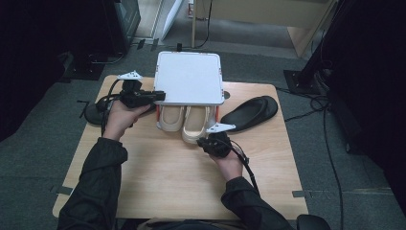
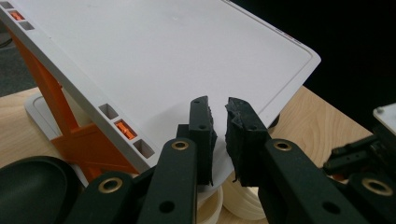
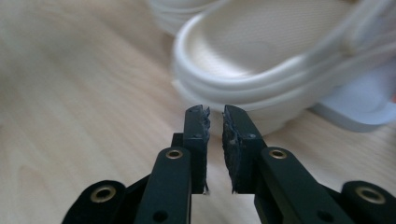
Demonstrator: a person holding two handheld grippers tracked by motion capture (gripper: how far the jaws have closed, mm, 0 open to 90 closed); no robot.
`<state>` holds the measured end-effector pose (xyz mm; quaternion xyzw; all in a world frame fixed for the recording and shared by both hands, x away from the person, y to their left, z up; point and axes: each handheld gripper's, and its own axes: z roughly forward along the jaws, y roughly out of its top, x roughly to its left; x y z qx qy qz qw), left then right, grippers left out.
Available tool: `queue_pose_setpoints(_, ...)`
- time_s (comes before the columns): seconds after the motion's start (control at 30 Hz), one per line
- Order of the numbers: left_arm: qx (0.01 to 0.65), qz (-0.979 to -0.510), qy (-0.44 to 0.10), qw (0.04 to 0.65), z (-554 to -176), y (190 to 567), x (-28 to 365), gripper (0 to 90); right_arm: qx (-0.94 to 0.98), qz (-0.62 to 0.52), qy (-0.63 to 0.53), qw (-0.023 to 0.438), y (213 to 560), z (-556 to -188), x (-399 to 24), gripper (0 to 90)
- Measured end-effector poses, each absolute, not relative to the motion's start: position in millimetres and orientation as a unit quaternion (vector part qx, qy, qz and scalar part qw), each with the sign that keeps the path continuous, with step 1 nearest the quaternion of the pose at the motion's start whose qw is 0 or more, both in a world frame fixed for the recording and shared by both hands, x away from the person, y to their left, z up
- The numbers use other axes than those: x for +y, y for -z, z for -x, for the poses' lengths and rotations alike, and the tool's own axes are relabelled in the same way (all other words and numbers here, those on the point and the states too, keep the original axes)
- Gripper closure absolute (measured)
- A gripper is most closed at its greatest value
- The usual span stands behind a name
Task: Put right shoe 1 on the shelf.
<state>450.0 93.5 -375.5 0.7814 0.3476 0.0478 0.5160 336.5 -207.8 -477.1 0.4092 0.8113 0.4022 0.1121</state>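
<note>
so far, both cream slippers point(image 1: 184, 122) sit side by side under the white rack point(image 1: 189, 76), heels protruding, while one black slipper point(image 1: 250, 113) lies apart at right and another point(image 1: 97, 114) at left. the left gripper point(image 2: 218, 126) and right gripper point(image 3: 214, 126) are both pressed together, pinching nothing; the black pair probably remains unshelved.

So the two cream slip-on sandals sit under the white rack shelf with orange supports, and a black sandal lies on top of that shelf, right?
Not quite. In the high view the black sandal lies on the wooden table, right of the white rack shelf. The cream slip-on sandals do sit under it.
</note>
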Motion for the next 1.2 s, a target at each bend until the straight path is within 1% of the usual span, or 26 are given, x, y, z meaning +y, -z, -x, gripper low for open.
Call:
queue_pose_setpoints(0.2, 0.347, -0.783, -0.052, 0.514, -449.4, 375.0, 92.8, 80.6, 0.823, -0.387, -0.405, 0.095, 481.8, -333.8, -187.0, 79.9)
queue_pose_setpoints(0.3, 0.348, -0.782, -0.049, 0.515, -449.7, 375.4, 93.7, 80.5, 0.824, -0.387, -0.401, 0.098, 485.5, -337.4, -182.0, 79.3)
queue_pose_setpoints(0.33, 0.348, -0.782, -0.049, 0.515, -449.7, 375.4, 93.8, 80.6, 0.824, -0.386, -0.402, 0.101, 486.5, -340.2, -182.5, 81.0)
queue_pose_setpoints(0.37, 0.348, -0.781, -0.048, 0.516, -449.7, 375.5, 93.7, 80.5, 0.823, -0.386, -0.403, 0.100, 486.6, -341.5, -183.5, 80.0)
queue_pose_setpoints(0.5, 0.348, -0.782, -0.048, 0.515, -449.7, 375.4, 93.6, 80.6, 0.826, -0.391, -0.386, 0.126, 483.4, -348.4, -190.1, 79.2)
queue_pose_setpoints(0.63, 0.348, -0.782, -0.048, 0.516, -449.7, 375.4, 93.4, 80.6, 0.820, -0.407, -0.384, 0.120, 481.6, -357.6, -199.4, 79.2)
queue_pose_setpoints(1.0, 0.349, -0.782, -0.052, 0.513, -449.2, 374.7, 92.9, 80.5, 0.816, -0.413, -0.385, 0.125, 484.7, -370.5, -202.2, 77.0)
queue_pose_setpoints(1.1, 0.350, -0.781, -0.048, 0.515, -449.7, 374.8, 93.6, 80.3, 0.814, -0.413, -0.392, 0.115, 485.4, -372.4, -204.4, 73.6)
queue_pose_setpoints(1.2, 0.352, -0.780, -0.049, 0.516, -449.3, 374.4, 93.5, 77.8, 0.820, -0.408, -0.392, 0.091, 485.6, -370.2, -205.1, 71.8)
